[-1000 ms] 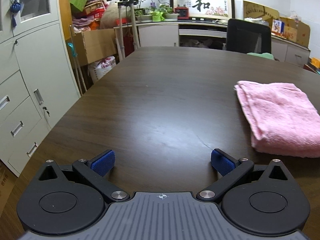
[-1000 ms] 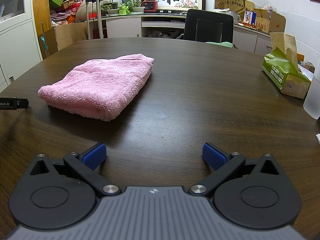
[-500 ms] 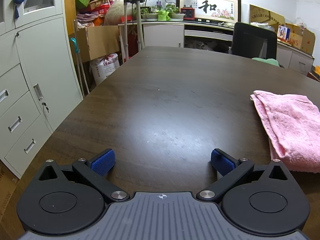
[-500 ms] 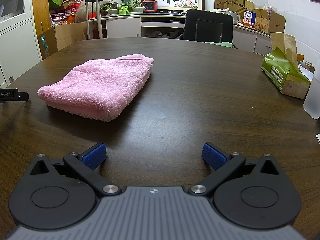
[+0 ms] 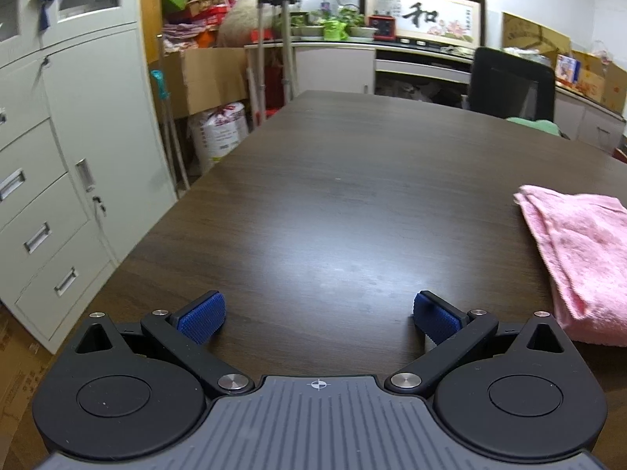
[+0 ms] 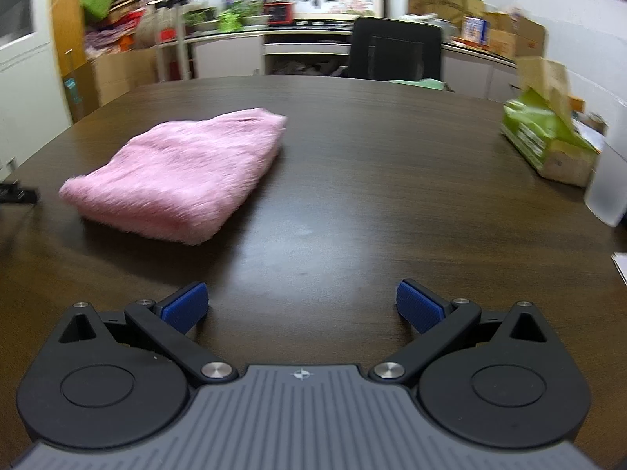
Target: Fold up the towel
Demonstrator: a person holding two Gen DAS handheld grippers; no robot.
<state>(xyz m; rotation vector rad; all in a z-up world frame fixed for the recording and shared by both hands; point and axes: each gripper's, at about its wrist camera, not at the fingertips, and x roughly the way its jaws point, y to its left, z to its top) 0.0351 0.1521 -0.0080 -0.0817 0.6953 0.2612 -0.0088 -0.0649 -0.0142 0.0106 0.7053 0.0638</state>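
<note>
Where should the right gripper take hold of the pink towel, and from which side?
Probably the near right corner of the pink towel. It lies folded flat on the table, and its thick layered edge faces the open right gripper. Come from the front, low, so one finger slides under the layers.

Dark wooden table (image 6: 352, 180); folded pink towel (image 6: 184, 172) lies on it; green tissue pack (image 6: 548, 145) near its right edge.

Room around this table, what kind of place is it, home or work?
Probably an office doubling as storage. A long dark table has a black office chair at its far end, grey filing cabinets stand along the wall, and cardboard boxes are piled on the counter.
</note>
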